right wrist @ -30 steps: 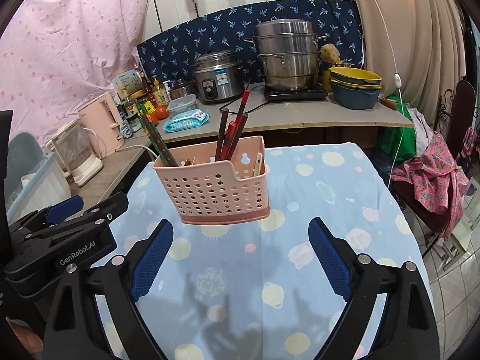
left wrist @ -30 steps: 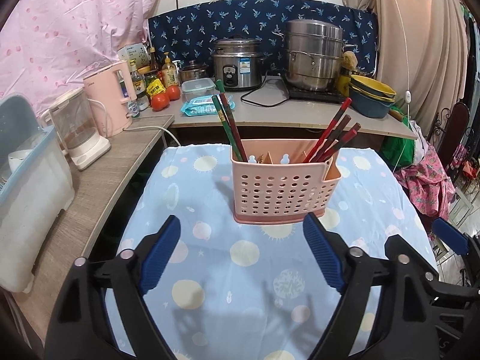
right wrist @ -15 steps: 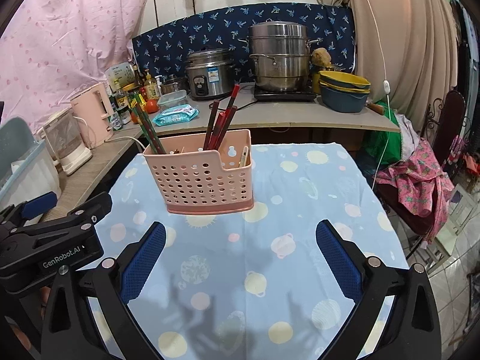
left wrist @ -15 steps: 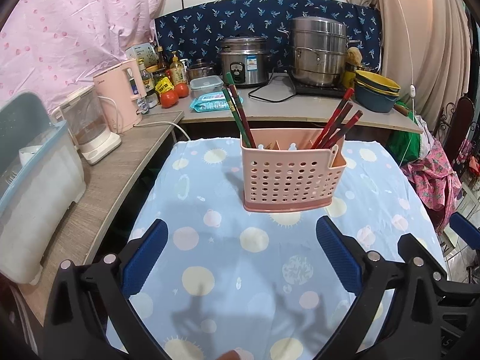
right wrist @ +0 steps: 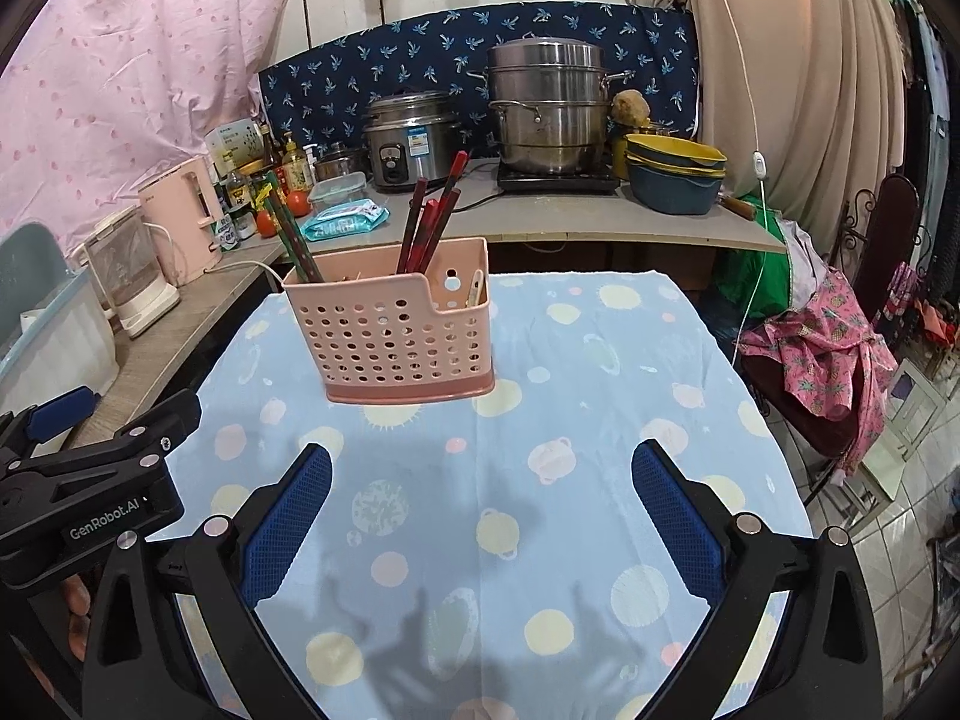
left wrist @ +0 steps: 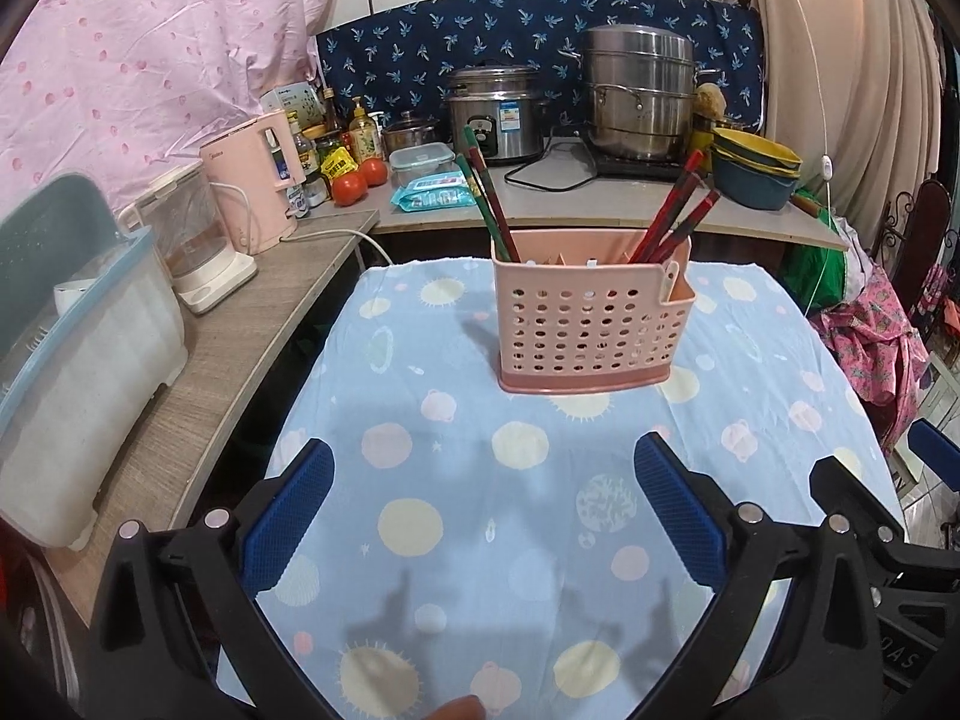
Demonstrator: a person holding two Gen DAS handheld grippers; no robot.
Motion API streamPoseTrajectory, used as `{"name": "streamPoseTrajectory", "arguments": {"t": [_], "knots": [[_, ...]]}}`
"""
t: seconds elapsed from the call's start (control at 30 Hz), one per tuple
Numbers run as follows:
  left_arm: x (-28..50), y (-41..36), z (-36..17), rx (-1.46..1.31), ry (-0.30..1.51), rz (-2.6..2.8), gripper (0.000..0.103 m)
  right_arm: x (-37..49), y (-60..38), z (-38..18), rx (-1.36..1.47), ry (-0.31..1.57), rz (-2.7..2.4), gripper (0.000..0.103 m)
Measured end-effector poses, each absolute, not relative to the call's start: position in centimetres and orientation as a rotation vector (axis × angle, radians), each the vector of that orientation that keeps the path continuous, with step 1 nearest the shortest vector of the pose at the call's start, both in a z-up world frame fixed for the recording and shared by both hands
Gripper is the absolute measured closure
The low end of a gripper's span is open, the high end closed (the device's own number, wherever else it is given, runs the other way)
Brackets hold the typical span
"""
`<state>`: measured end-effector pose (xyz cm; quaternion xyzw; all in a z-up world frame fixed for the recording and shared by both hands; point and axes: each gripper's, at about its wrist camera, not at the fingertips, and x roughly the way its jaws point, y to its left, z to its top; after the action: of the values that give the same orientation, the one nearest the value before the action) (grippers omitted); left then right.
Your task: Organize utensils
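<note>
Left gripper (left wrist: 483,507): jaws spread wide, nothing between the blue pads, hanging over bare tablecloth (left wrist: 456,540) short of the caddy. Right gripper (right wrist: 481,504): same, wide apart and empty; both sets of jaws have just been opening, with no object between them. The pink perforated utensil caddy (left wrist: 591,315) stands upright near the middle of the table, well apart from both tools. Green chopsticks (left wrist: 485,198) lean out of its left compartment, red chopsticks (left wrist: 678,207) out of its right, and a pale short utensil (right wrist: 475,288) sits in the notched end pocket. No loose utensil shows on the cloth, so the sorting looks close to done or done. Risks, as judged: the caddy is light and top-heavy with long sticks leaning outward, so a pad catching a stick tip or the rim on a further approach could tip it. The loose cloth could drag and slide the caddy. The two tools sit close side by side and could knock together.
</note>
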<state>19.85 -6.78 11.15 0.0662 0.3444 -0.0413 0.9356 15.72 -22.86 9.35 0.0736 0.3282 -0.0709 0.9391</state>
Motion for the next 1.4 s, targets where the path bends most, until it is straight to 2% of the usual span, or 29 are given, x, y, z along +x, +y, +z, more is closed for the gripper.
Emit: {"name": "streamPoseTrajectory", "arguments": {"t": [1.4], "knots": [[19.2, -6.5, 9.3, 0.137, 0.744, -0.084, 0.007, 14.6, -22.1, 8.3, 0.149, 0.693, -0.141, 0.006]]}}
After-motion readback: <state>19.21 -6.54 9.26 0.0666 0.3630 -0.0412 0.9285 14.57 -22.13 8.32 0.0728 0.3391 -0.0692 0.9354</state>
